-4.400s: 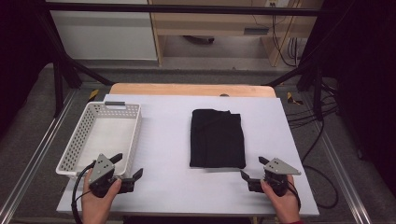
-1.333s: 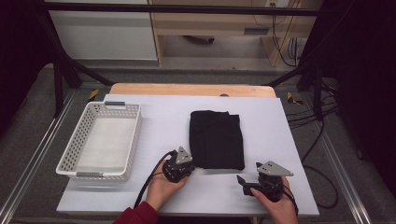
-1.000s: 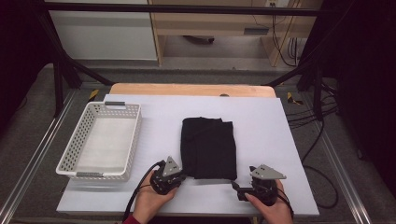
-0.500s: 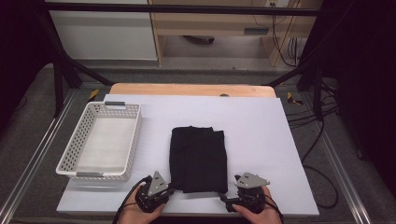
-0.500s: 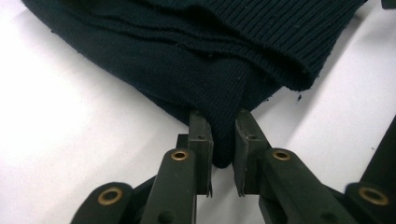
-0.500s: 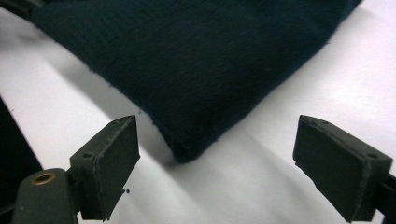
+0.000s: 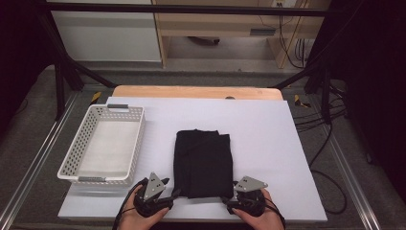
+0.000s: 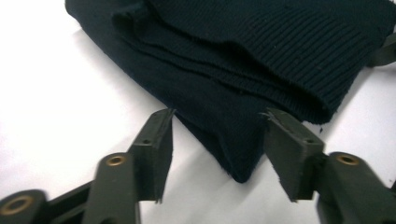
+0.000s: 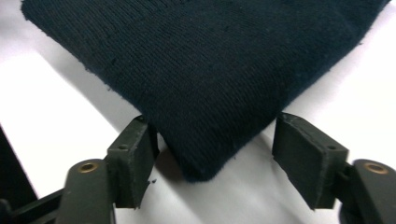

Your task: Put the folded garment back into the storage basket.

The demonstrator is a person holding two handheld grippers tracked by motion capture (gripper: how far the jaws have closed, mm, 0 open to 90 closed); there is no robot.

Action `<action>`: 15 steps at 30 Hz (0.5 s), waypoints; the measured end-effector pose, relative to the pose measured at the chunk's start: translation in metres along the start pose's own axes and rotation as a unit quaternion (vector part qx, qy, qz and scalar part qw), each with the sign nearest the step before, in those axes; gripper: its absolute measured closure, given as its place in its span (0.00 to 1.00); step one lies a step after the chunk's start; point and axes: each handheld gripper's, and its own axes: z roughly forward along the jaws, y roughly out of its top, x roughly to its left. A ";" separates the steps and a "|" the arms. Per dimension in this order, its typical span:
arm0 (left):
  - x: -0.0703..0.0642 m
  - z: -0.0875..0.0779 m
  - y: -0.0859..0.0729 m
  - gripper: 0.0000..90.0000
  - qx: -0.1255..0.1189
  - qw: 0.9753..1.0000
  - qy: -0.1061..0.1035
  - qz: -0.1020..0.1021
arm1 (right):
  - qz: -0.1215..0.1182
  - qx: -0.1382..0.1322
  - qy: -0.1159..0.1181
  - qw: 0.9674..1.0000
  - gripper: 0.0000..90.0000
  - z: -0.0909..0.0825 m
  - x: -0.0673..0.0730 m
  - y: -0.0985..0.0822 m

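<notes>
Both hand-held black two-jaw grippers (image 7: pixel 173 195) (image 7: pixel 229 206) are carrying grey three-cornered plates, brass-coloured screws and thin trailing black cables.

A white table (image 7: pixel 268 143) carries a folded black garment (image 7: pixel 203 163) and white basket (image 7: pixel 103 146).

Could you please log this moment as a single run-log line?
left hand-held gripper: jaws just opening, garment corner between, unpinched | right hand-held gripper: jaws just closing around other near corner | folded dark garment: flat on table, beside basket

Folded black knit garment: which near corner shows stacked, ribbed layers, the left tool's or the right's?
The corner at the left tool: the folded black knit garment shows several stacked layers and a ribbed edge there. At the right tool the corner is one smooth fold.
</notes>
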 end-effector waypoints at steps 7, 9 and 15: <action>-0.005 0.002 0.004 0.36 -0.001 1.000 0.011 0.000 | -0.009 0.001 0.000 1.000 0.57 0.001 0.001 0.004; -0.006 0.001 0.006 0.34 -0.004 1.000 0.013 0.002 | -0.017 0.002 0.004 1.000 0.65 0.001 0.002 0.005; -0.008 -0.001 0.014 0.26 -0.007 1.000 0.021 0.000 | -0.023 -0.003 0.004 1.000 0.77 0.000 0.002 0.008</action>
